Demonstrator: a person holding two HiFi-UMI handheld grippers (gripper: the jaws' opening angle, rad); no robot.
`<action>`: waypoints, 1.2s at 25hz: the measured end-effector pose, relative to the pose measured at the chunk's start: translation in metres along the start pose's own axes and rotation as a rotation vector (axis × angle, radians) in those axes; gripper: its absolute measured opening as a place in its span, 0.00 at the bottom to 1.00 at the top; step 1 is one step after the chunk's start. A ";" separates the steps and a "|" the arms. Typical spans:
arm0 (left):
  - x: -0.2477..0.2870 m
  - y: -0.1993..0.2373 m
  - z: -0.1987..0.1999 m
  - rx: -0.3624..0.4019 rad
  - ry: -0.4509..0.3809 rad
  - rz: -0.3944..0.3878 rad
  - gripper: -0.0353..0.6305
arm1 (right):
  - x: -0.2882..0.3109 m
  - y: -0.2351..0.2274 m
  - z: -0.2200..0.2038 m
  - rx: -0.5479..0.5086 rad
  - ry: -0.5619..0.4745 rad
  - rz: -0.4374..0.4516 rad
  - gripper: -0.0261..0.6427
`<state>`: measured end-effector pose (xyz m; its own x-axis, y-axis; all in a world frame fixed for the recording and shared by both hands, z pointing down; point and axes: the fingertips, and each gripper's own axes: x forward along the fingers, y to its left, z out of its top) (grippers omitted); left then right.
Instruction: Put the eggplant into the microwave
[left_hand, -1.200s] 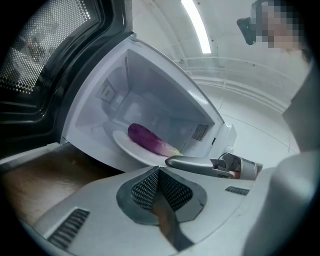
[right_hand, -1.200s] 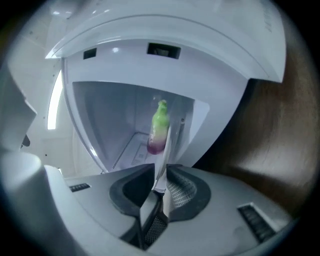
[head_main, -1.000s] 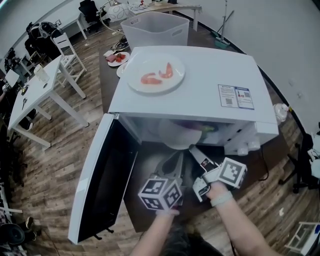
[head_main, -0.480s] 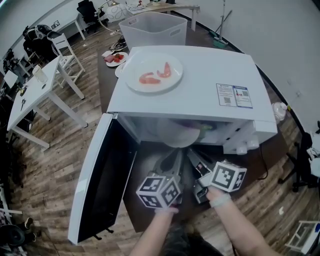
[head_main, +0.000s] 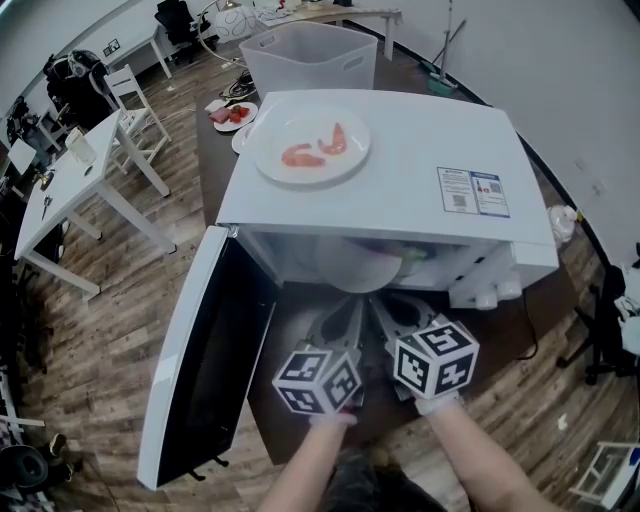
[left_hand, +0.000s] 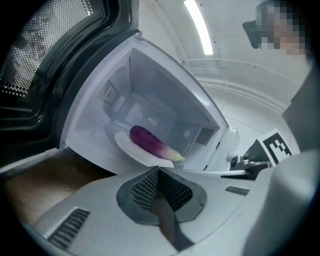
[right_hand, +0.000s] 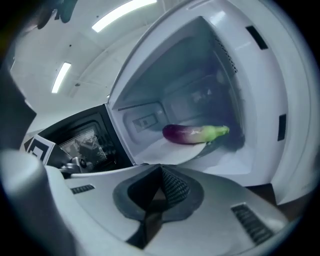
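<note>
A purple eggplant (left_hand: 150, 142) (right_hand: 192, 133) with a green stem end lies on a white plate (left_hand: 131, 150) (head_main: 355, 270) inside the white microwave (head_main: 400, 170). The microwave's door (head_main: 205, 360) hangs open to the left. Both grippers hover side by side just in front of the opening, pointing in at the plate. My left gripper (head_main: 352, 312) (left_hand: 158, 170) is shut with nothing in it. To its right, the right gripper (head_main: 385, 305) (right_hand: 161, 167) also has its jaws together and holds nothing. In the head view the microwave's top edge hides most of the eggplant.
A white plate with shrimp (head_main: 312, 145) rests on top of the microwave. Behind stand a clear plastic bin (head_main: 312, 55) and a small plate of red food (head_main: 235, 115). White tables (head_main: 70, 190) and chairs fill the left. The open door blocks the left side.
My right gripper has rolled about its own axis, so its marker cube now faces up, and it has shifted slightly left. The left gripper and the eggplant have stayed put.
</note>
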<state>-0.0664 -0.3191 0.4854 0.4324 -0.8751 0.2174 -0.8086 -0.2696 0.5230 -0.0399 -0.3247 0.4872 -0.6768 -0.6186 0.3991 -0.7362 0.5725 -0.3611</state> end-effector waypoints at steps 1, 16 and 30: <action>0.000 0.000 0.000 0.002 0.002 0.001 0.07 | 0.001 0.000 0.000 -0.009 0.000 -0.004 0.05; 0.004 0.017 0.007 -0.001 0.011 0.041 0.07 | 0.012 -0.009 0.008 0.040 -0.015 -0.014 0.04; 0.012 0.030 0.015 -0.011 0.007 0.062 0.07 | 0.018 -0.017 0.014 0.057 -0.027 -0.032 0.04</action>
<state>-0.0915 -0.3431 0.4916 0.3847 -0.8871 0.2552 -0.8295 -0.2109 0.5171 -0.0397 -0.3528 0.4888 -0.6524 -0.6507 0.3885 -0.7559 0.5214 -0.3960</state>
